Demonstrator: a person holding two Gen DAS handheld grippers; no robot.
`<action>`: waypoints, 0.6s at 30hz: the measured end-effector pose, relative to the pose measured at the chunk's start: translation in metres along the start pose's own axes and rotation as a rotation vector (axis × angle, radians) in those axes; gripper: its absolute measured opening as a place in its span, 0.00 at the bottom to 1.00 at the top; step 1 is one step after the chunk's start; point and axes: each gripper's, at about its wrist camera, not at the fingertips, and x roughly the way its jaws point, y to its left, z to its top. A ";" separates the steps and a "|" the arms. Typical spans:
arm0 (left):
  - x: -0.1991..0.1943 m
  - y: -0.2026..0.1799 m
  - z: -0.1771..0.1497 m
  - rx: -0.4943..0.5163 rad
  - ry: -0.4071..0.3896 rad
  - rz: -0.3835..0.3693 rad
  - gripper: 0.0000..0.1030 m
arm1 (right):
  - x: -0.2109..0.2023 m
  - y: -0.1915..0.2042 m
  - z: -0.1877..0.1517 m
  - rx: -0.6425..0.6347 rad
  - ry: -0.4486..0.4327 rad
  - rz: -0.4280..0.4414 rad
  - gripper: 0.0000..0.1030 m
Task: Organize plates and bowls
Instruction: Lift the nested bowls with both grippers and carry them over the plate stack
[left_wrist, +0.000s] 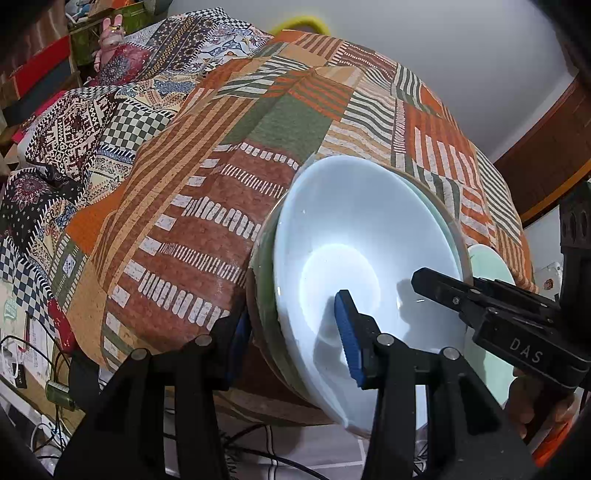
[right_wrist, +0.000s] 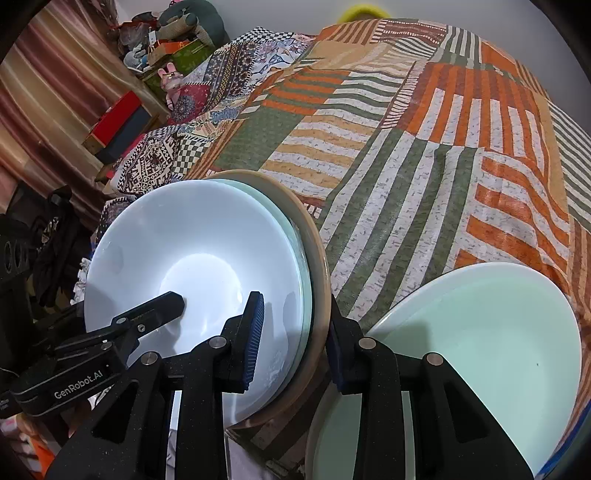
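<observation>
Three nested bowls (right_wrist: 207, 266) (one plate (right_wrist: 491, 354))

Two wrist views, both close over the same bowl stack

Your left wrist camera looks along its fingers from the left edge of the stacked bowls (left_wrist: 369, 266); your right wrist camera faces them from the right edge (right_wrist: 199, 273). Both sit very near and share the stack, the patchwork cloth (left_wrist: 229, 177) and the opposite gripper.
</observation>
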 end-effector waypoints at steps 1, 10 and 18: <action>-0.001 -0.001 0.000 0.000 -0.001 -0.002 0.44 | -0.001 0.000 0.000 0.000 -0.002 -0.002 0.28; -0.018 -0.012 0.001 0.014 -0.043 -0.012 0.44 | -0.019 -0.001 0.001 0.013 -0.044 0.002 0.28; -0.044 -0.026 0.006 0.033 -0.108 -0.029 0.44 | -0.045 0.001 0.000 0.017 -0.106 0.011 0.28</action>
